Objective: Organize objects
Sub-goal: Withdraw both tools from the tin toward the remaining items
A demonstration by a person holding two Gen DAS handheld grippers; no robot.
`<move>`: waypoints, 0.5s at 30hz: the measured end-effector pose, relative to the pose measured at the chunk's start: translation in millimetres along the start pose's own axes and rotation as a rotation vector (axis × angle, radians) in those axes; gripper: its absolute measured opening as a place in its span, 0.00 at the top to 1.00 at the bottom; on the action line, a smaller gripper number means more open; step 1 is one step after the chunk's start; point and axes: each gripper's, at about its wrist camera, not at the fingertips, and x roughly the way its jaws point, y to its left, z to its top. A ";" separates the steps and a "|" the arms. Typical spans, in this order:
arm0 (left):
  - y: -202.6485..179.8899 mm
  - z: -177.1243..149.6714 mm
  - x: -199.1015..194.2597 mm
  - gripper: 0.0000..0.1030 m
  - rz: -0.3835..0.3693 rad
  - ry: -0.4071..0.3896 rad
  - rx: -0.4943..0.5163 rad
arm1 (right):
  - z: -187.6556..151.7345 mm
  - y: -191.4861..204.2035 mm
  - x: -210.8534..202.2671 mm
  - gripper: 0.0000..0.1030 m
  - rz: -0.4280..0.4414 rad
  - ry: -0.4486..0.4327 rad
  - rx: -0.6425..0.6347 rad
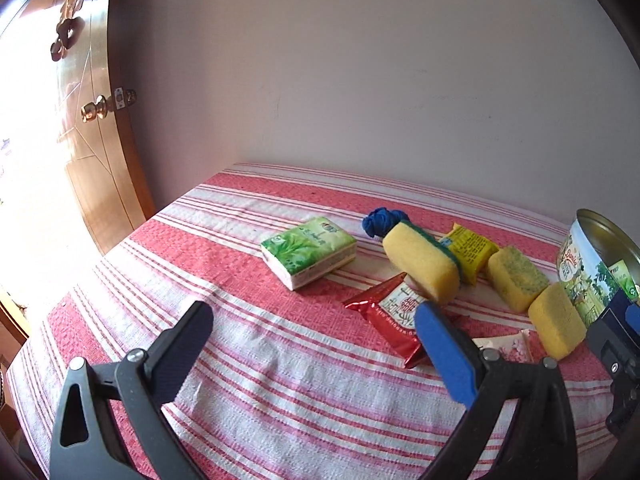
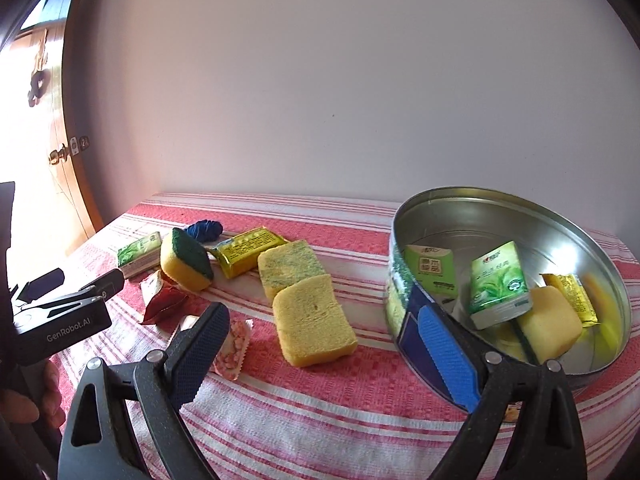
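A round metal tin (image 2: 480,208) stands at the right and holds two green tissue packs, a yellow sponge and a yellow packet; its side shows in the left wrist view (image 1: 580,268). On the striped cloth lie a green tissue pack (image 1: 308,252), a yellow-green sponge (image 1: 420,262), a red packet (image 1: 384,312), a yellow packet (image 1: 472,252), two more sponges (image 2: 312,320) and a blue cloth ball (image 1: 380,220). My left gripper (image 1: 316,328) is open and empty above the cloth, short of the red packet. My right gripper (image 2: 324,328) is open and empty, just in front of the plain yellow sponge.
A small pink snack packet (image 2: 232,352) lies by the right gripper's left finger. The table stands against a white wall. A wooden door with a brass knob (image 1: 96,110) is at the left, beyond the table edge.
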 end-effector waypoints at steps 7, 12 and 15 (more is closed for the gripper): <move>-12.6 -6.4 -4.9 0.01 -0.038 0.010 0.092 | 1.5 6.8 36.2 0.22 0.034 0.159 -0.005; -27.6 -11.7 -7.3 0.01 -0.080 0.037 0.152 | 5.0 0.3 62.8 0.27 0.011 0.244 0.016; -36.0 -14.5 -6.3 0.01 -0.135 0.066 0.182 | 3.7 0.3 73.8 0.27 -0.009 0.292 0.009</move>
